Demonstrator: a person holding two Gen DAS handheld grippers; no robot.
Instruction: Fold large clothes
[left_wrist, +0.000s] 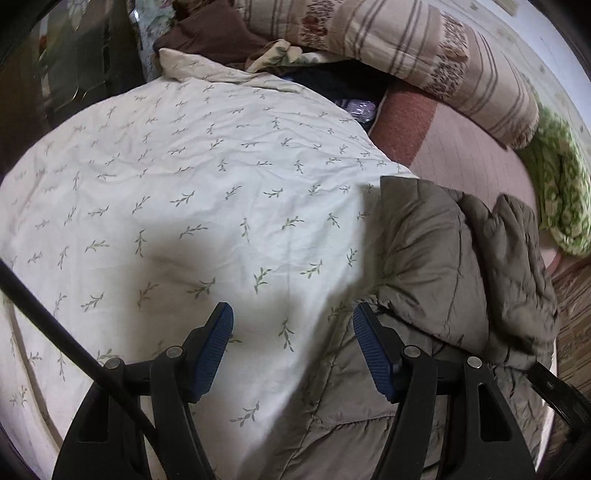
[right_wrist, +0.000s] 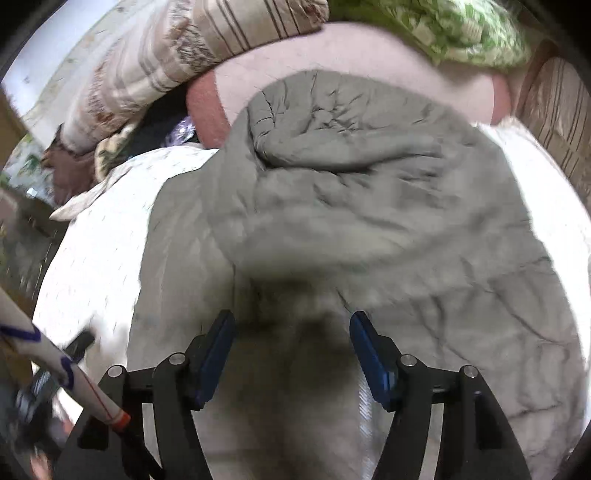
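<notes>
Your grey-olive quilted jacket (right_wrist: 351, 206) lies bunched on the leaf-print sheet (left_wrist: 177, 192), toward the bed's right edge. Your right gripper (right_wrist: 291, 350) hangs spread above it, pinching nothing. Your left gripper (left_wrist: 293, 347) is spread too, over sheet and jacket edge.

Left gripper (left_wrist: 293, 321) open over a bed, beside a grey-green jacket (left_wrist: 454, 266).

The blue pads (left_wrist: 216, 354) stand apart with nothing between them, above a cream sheet (left_wrist: 184, 184) printed with small green sprigs. The quilted jacket lies bunched on the sheet at the right, its edge running under the right finger. Behind it are a pink blanket (left_wrist: 461, 147), a striped pillow (left_wrist: 424, 48) and a green patterned cloth (left_wrist: 561, 192). A black cable (left_wrist: 55, 317) crosses the lower left.
</notes>
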